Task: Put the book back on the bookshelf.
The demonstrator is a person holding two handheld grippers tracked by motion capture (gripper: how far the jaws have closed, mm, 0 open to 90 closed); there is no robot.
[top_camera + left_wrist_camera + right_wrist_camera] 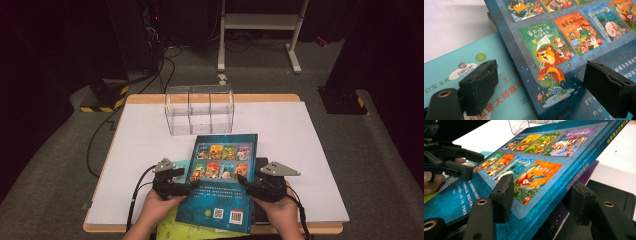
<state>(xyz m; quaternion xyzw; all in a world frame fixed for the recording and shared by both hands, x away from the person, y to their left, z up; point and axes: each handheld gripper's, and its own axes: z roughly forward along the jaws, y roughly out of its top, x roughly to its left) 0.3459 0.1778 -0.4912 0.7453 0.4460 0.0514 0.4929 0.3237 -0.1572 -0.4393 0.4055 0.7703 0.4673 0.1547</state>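
Observation:
A blue picture book point(222, 180) with small cover pictures on its back lies on top of a stack at the table's front edge, its right side raised. My right gripper point(243, 182) is shut on the book's spine edge point(579, 173), one pad on the cover and the other beneath. My left gripper point(192, 184) stands open at the book's left edge; in the left gripper view point(541, 75) one jaw hangs over a teal book point(454, 72) and the other over the blue cover point(564, 62). From the right gripper view the left gripper point(470, 163) brackets that edge.
A clear plastic organizer point(200, 110) with three compartments stands upright at the back middle of the white table point(310, 150). Under the blue book lie a teal book point(182, 165), a yellow-green one point(190, 230), a purple one point(589, 170) and a black item point(261, 165).

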